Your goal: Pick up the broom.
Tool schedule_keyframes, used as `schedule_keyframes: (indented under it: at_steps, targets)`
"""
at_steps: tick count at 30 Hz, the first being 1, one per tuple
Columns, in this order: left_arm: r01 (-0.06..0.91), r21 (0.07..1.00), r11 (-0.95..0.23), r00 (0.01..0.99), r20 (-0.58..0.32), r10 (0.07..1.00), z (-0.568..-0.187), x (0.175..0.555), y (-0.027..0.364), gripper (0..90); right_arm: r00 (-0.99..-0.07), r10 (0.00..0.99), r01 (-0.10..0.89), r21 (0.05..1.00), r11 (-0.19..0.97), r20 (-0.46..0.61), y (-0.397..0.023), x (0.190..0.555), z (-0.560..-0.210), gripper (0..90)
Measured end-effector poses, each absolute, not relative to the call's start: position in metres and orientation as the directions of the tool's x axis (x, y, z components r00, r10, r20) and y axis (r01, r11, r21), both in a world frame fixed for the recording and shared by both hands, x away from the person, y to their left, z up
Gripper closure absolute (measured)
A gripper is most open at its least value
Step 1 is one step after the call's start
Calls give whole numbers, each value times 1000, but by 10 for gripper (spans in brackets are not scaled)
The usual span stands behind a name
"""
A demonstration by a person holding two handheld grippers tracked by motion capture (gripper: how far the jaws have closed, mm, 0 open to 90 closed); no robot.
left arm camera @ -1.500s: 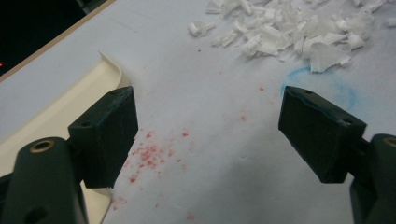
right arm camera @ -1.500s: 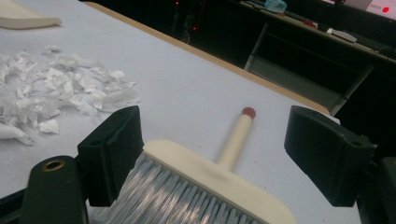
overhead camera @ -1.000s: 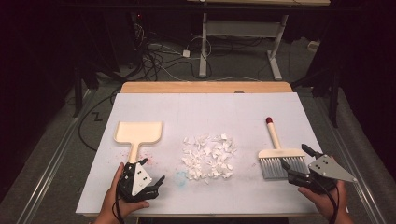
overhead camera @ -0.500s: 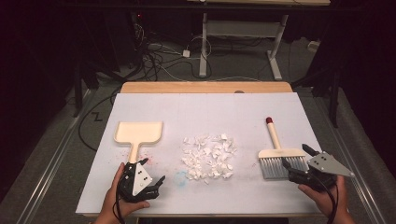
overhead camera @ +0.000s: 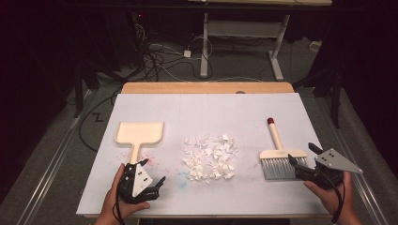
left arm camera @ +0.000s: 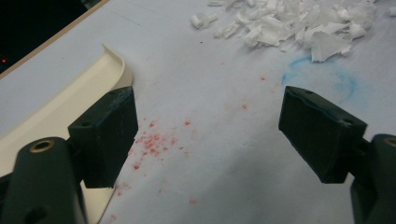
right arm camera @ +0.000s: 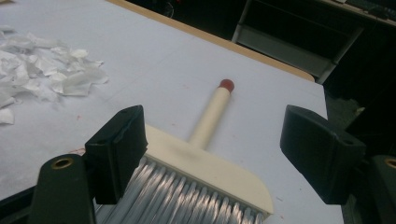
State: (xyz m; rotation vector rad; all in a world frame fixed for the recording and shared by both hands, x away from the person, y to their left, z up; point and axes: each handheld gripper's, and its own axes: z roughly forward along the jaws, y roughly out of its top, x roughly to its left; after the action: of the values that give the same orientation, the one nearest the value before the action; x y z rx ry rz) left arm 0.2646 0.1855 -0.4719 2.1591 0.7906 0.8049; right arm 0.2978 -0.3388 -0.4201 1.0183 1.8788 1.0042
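Right fingers: the right gripper (overhead camera: 300,164) has its fingers spread, and they have just been closing slightly; the brush (overhead camera: 281,157) head lies between them, pads not pressing on it. In the right gripper view the left finger (right arm camera: 119,149) sits at the bristle corner, the right finger (right arm camera: 320,151) stands apart from the brush (right arm camera: 205,163).
Right gripper, change: since a second ago it has edged in toward the bristles from the brush's 4 o'clock side; earlier its tips lay just off the bristle edge.
Left fingers: the left gripper (overhead camera: 150,171) is spread wide with nothing between; in the left gripper view one finger (left arm camera: 109,135) is just beside the dustpan (left arm camera: 60,112), the other (left arm camera: 322,130) over bare surface.
Left gripper, change: none; it rests where it did a second ago.
Brush: at 3 o'clock on the surface (overhead camera: 211,108), handle with red tip pointing to 12, bristles toward 6; unmoved.
Dustpan: at 9 o'clock (overhead camera: 139,133), pan toward 12, handle toward 6 and ending just by the left gripper; unmoved.
Paper scraps: white heap (overhead camera: 209,157) at the centre, between dustpan and brush; unchanged.
Marks: red specks (left arm camera: 154,140) between the left fingers, a blue smudge (left arm camera: 317,74) near the scraps' 6 o'clock edge.
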Motion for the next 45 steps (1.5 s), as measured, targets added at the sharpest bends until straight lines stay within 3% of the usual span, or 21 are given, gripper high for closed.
schedule_keyframes:
  at_steps: [1, 2, 5, 9, 18, 23, 25, 27, 28, 34, 45]
  targets:
    - [292, 764, -575, 622, 305, 721, -472, 265, 186, 188, -396, 885, 293, 879, 377, -247, -339, 300, -419, 232]
    - [293, 766, -572, 622, 302, 722, -472, 265, 186, 189, -411, 881, 311, 873, 377, -234, -338, 305, -417, 291]
    - [293, 765, -574, 626, 300, 719, -472, 266, 186, 188, -422, 877, 305, 875, 377, -231, -337, 311, -412, 298]
    - [294, 765, -573, 631, 294, 718, -473, 267, 186, 188, -433, 883, 370, 857, 359, -183, -332, 333, -406, 302]
    - [300, 770, -563, 630, 283, 723, -473, 267, 188, 189, -416, 899, 595, 706, 384, -139, -310, 412, -425, 330]
    - [302, 764, -570, 631, 288, 721, -474, 266, 186, 189, -367, 921, 707, 604, 369, -134, -304, 442, -451, 446]
    - [302, 763, -571, 632, 288, 719, -474, 266, 186, 189, -369, 926, 737, 580, 347, -86, -308, 449, -456, 497]
    - [303, 763, -571, 634, 286, 718, -474, 266, 186, 189, -367, 929, 752, 571, 328, -49, -311, 451, -455, 518]
    - [305, 762, -571, 632, 287, 720, -474, 266, 186, 189, -377, 926, 753, 572, 327, -33, -312, 450, -455, 597]
    - [298, 770, -565, 627, 288, 724, -472, 263, 188, 189, -444, 896, 739, 570, 359, 11, -314, 437, -455, 668]
    - [299, 767, -567, 630, 288, 722, -473, 264, 186, 189, -463, 886, 712, 582, 392, -30, -311, 433, -453, 708]
